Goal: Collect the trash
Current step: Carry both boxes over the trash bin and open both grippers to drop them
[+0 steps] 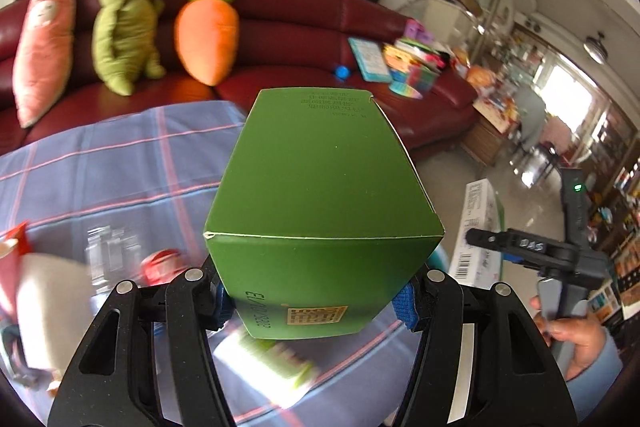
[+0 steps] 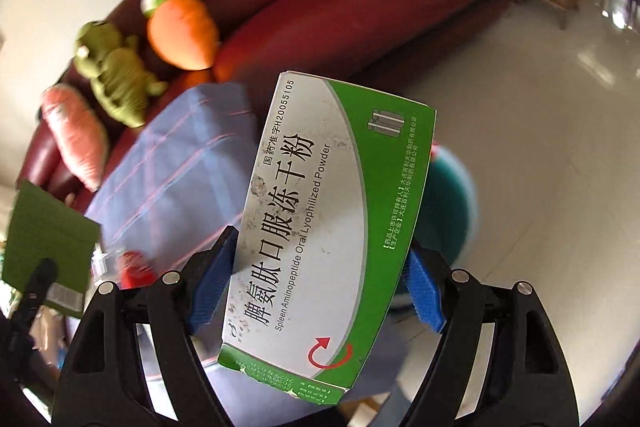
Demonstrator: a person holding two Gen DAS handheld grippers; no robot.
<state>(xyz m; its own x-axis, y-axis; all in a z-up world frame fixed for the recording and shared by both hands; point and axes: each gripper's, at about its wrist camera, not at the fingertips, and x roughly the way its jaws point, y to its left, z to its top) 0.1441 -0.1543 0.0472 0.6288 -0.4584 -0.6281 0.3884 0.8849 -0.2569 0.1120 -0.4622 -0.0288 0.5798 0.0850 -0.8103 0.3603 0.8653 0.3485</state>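
My left gripper (image 1: 316, 303) is shut on a plain green carton (image 1: 320, 195) and holds it in the air above the checked blue tablecloth (image 1: 120, 163). My right gripper (image 2: 320, 291) is shut on a white and green medicine box (image 2: 332, 219), also lifted, out over the table's edge. A teal bin (image 2: 448, 211) stands on the floor behind and below that box. The right gripper and its box also show at the right of the left wrist view (image 1: 480, 227). The green carton shows at the left of the right wrist view (image 2: 48, 239).
On the table lie a red item (image 1: 160, 263), a clear plastic piece (image 1: 112, 251), a white and green packet (image 1: 276, 359) and a white bag (image 1: 44, 303). A dark red sofa (image 1: 304, 19) with plush toys and books curves behind. Pale tiled floor (image 2: 540, 147) lies to the right.
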